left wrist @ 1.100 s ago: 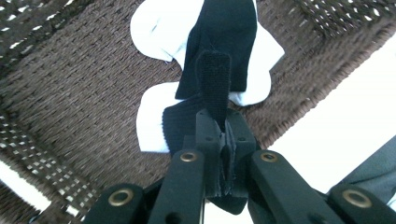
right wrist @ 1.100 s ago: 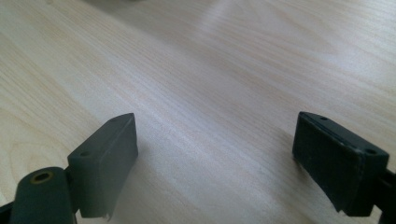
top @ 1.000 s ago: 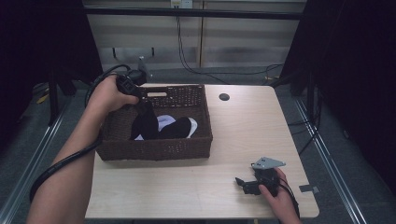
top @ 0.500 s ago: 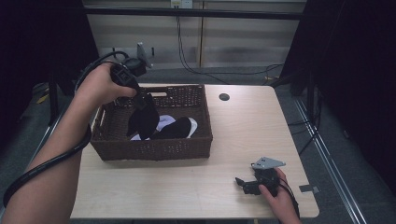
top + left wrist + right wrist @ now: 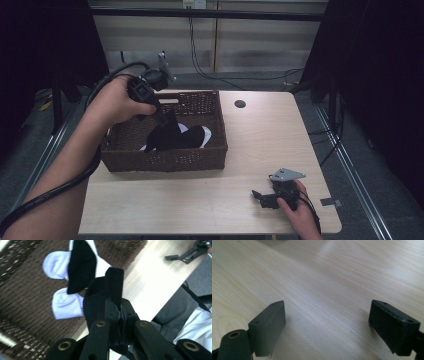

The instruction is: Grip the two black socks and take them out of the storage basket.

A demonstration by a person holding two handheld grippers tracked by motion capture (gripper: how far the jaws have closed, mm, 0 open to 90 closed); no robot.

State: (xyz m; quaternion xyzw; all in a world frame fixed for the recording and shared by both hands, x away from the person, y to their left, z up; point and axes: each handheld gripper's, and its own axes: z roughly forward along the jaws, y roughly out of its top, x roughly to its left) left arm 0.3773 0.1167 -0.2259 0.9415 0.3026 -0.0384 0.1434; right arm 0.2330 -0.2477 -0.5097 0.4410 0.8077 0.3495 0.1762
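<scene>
My left gripper point(image 5: 161, 119) hangs over the brown wicker basket point(image 5: 165, 159) and is shut on a black sock point(image 5: 170, 136), which dangles from its jaws into the basket. In the left gripper view the black sock point(image 5: 100, 300) is pinched between the closed jaws of the left gripper point(image 5: 119, 315). Below it lie white socks point(image 5: 66, 306) and another black sock point(image 5: 81, 263) on the basket floor. My right gripper point(image 5: 259, 196) rests on the wooden table point(image 5: 260, 135) near the front right. Its jaws stand wide apart around the right gripper point(image 5: 327, 322) midpoint, with bare wood between them.
A dark round hole point(image 5: 240, 104) sits in the table top behind the basket's right side. The far-off right gripper point(image 5: 186, 256) lies on the table in the left gripper view. A person's grey trousers point(image 5: 175, 312) are at the table's near edge.
My left hand has risen and drifted right over the basket, lifting the black sock higher out of the pile. The right hand has not moved.
</scene>
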